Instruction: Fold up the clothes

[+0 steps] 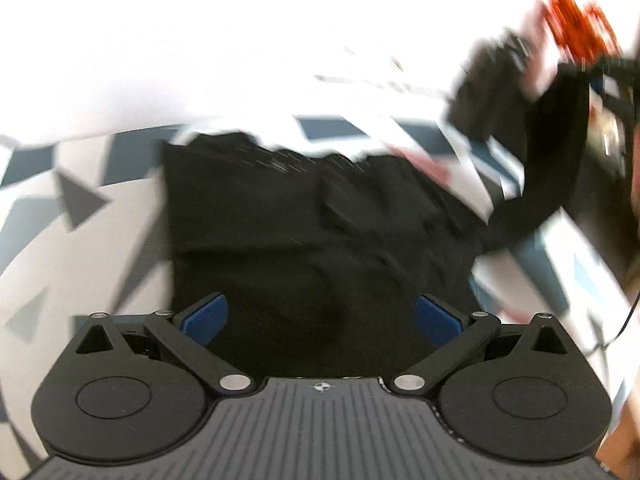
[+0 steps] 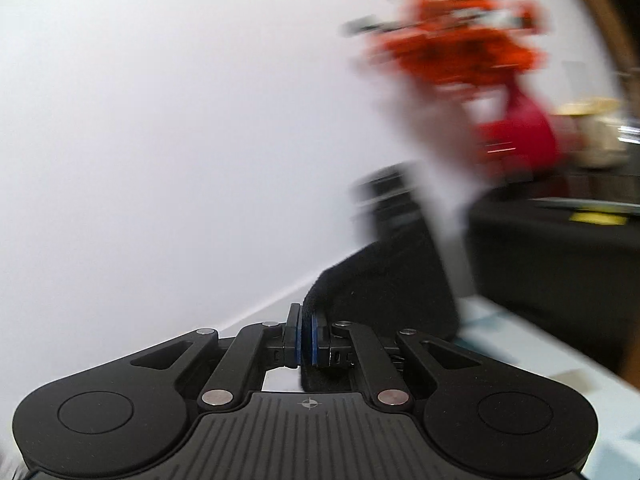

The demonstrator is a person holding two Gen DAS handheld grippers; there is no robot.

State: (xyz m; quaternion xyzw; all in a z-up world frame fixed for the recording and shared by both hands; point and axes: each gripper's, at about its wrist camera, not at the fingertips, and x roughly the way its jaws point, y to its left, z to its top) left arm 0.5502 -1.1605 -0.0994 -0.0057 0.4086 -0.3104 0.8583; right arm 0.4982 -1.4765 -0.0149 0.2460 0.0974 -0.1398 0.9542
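On the patterned worktop we see a black garment | white wall | left tongs apart | right tongs clamped on garment.

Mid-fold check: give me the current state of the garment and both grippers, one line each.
black garment: mostly spread flat on the patterned cloth, one edge lifted at the right.
lifted edge: pinched between the right gripper's pads, raised off the surface.
right gripper: shut on the fabric.
left gripper: open, pads wide apart above the garment, holding nothing.
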